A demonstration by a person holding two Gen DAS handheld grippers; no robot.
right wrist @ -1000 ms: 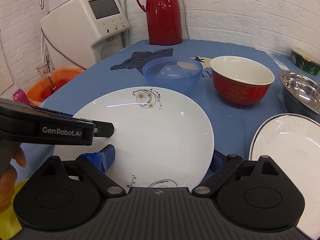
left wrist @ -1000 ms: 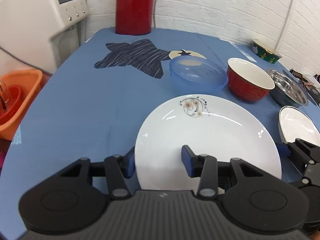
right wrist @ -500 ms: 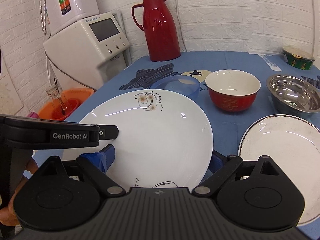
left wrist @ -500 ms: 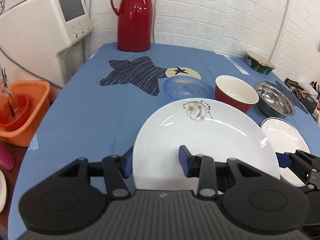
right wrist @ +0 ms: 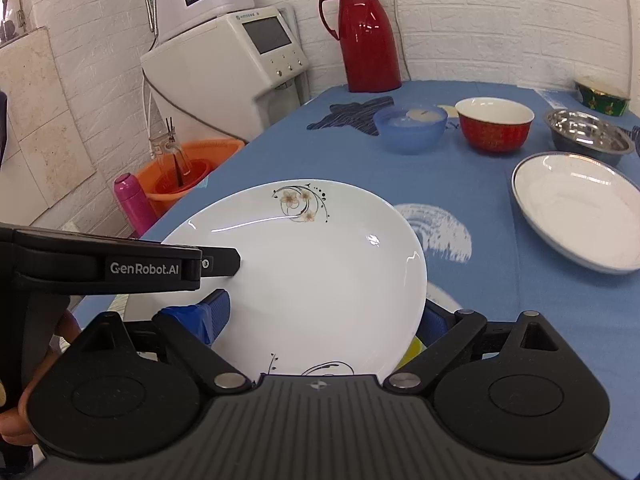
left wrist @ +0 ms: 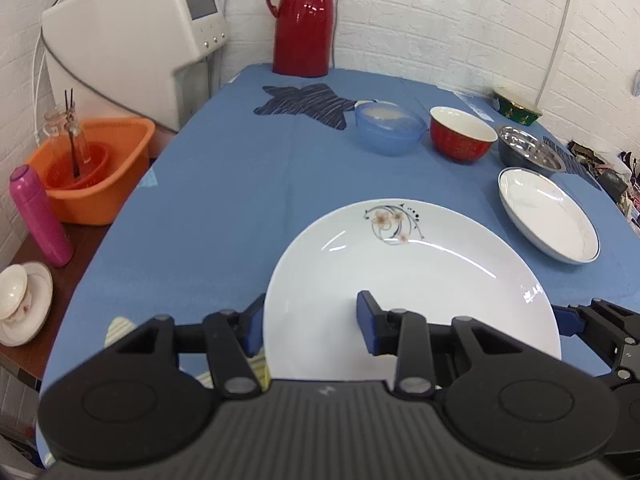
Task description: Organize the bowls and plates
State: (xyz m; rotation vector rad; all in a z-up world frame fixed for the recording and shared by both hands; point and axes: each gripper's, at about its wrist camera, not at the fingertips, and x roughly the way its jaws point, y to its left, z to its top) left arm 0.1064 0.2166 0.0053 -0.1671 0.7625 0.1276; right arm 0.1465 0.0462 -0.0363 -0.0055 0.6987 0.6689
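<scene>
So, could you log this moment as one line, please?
left gripper: shut on flowered plate | right gripper: shut on flowered plate | plate: lifted

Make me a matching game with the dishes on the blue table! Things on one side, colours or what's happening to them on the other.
Things:
1. flowered plate
2. thermos jug
3. plastic bowl
4. metal bowl

Descriptions:
A. shiny silver
B. see-through blue
C. held by both grippers
D. tall and red

Pairs: 1-C, 2-D, 3-B, 4-A

The left gripper and the right gripper each have fingers on either side of the plate's edge.
</scene>
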